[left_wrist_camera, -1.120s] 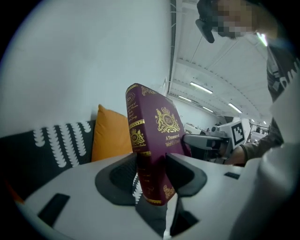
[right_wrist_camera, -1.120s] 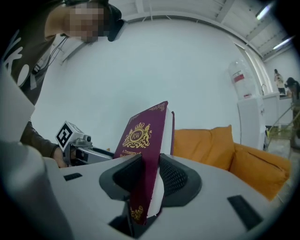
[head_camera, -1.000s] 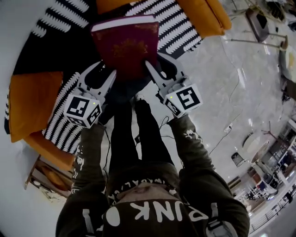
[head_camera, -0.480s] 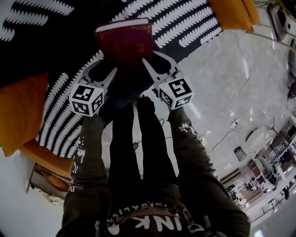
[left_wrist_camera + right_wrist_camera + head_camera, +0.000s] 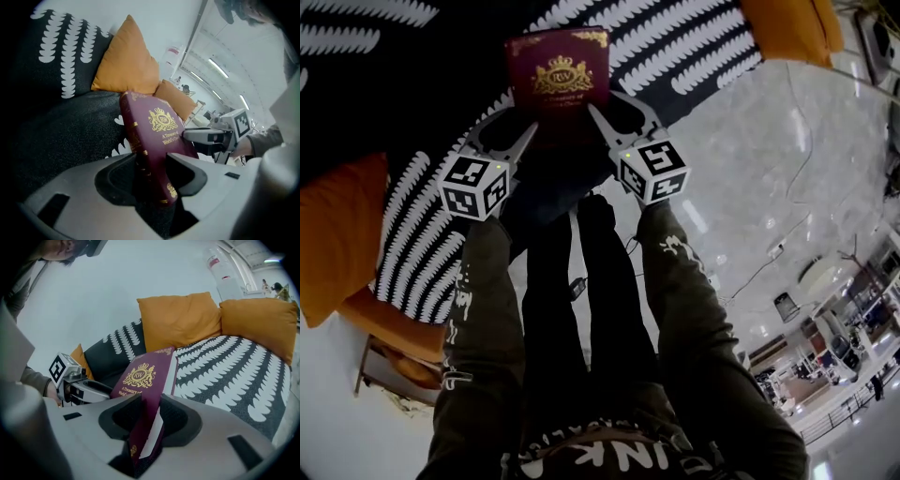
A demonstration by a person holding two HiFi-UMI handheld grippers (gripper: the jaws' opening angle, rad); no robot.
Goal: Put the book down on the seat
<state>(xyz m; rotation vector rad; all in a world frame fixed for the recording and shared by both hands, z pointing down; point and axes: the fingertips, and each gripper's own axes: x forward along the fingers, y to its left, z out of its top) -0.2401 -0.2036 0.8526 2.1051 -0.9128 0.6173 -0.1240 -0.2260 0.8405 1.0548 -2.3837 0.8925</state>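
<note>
Left gripper (image 5: 517, 131): closed on the near left corner of the book (image 5: 558, 80), on the spine side, squeezing both covers.
Right gripper (image 5: 611, 108): on the near right corner, the page-edge side. Its jaws have just been opening a touch, but the book is between them and looks gripped.
Where the book is: held between the two, tilted with its front cover up, low over the front of the seat (image 5: 703, 56). I can't tell if its far edge touches.
Handling: a stiff hardback, probably fairly heavy. The smooth cover might slide in a loose grip. It's not fragile, though the corners could dent. The near corners, across the closed covers, seem the right hold.
Look: dark red cover with a gold crest and lettering, gold bands on the spine, white page edges.
Seat: black fabric with white leaf shapes.
Cushions (image 5: 180, 322): orange, at the back, well apart from the book.
</note>
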